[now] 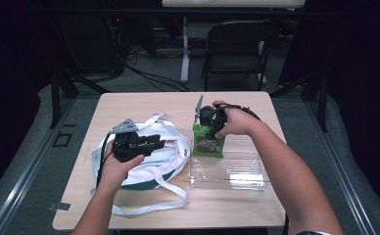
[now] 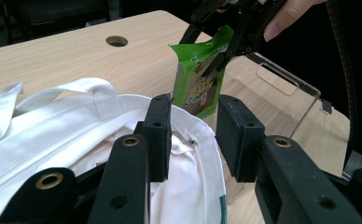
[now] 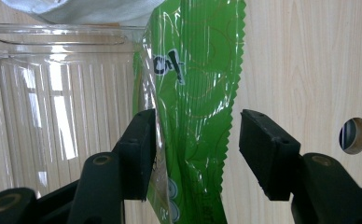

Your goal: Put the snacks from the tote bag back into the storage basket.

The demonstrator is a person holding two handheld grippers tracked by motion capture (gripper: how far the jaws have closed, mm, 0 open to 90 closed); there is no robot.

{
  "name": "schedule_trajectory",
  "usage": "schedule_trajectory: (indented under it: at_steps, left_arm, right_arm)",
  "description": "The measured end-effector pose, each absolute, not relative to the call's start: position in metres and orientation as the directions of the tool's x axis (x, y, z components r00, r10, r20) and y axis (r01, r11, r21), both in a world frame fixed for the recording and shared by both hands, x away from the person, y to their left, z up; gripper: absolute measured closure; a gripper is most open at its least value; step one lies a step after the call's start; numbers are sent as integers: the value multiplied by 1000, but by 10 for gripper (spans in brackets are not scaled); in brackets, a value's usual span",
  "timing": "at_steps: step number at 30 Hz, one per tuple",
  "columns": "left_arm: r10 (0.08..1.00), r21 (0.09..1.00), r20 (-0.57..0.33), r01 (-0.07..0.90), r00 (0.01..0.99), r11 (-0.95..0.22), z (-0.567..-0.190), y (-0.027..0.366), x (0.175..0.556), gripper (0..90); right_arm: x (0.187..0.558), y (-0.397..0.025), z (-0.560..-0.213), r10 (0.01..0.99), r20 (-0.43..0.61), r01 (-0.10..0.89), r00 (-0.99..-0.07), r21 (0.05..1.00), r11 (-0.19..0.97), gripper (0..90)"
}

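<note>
Where the tabletop (image 1: pixel 237 205) meets mid-frame in the high view: green snack packet (image 1: pixel 208 141), glossy, zigzag-cut edge, standing upright at far rim of clear plastic tray (image 1: pixel 227 172). Right gripper (image 1: pixel 210 119) above packet top; jaws spread, packet between, pinch not confirmed. Left gripper (image 1: pixel 151 143) spread over white cloth bag (image 1: pixel 171 147), just left of packet. Folding chair (image 1: pixel 237 44) upper centre.

On the table (image 1: pixel 227 205): one white cloth bag (image 1: pixel 166 147), left half; one green snack packet (image 1: pixel 207 142), centre; one clear plastic tray (image 1: pixel 237 174), right half; two grippers; beyond the far edge, one folding chair (image 1: pixel 237 41).
</note>
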State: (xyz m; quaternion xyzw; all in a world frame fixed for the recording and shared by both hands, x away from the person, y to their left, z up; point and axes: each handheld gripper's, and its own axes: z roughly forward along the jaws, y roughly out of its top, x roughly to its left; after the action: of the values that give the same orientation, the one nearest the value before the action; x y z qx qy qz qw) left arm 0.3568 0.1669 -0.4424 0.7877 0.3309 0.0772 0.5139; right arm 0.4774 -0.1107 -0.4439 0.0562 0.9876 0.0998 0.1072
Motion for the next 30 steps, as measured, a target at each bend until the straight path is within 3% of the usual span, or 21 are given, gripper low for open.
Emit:
schedule_trajectory:
  at_steps: [30]
  left_arm:
    - [604,850,-238,464,760,-249,-445,166,362,639]
  right_arm:
    - [470,-122,-426,170,-208,116,-963,252,961,444]
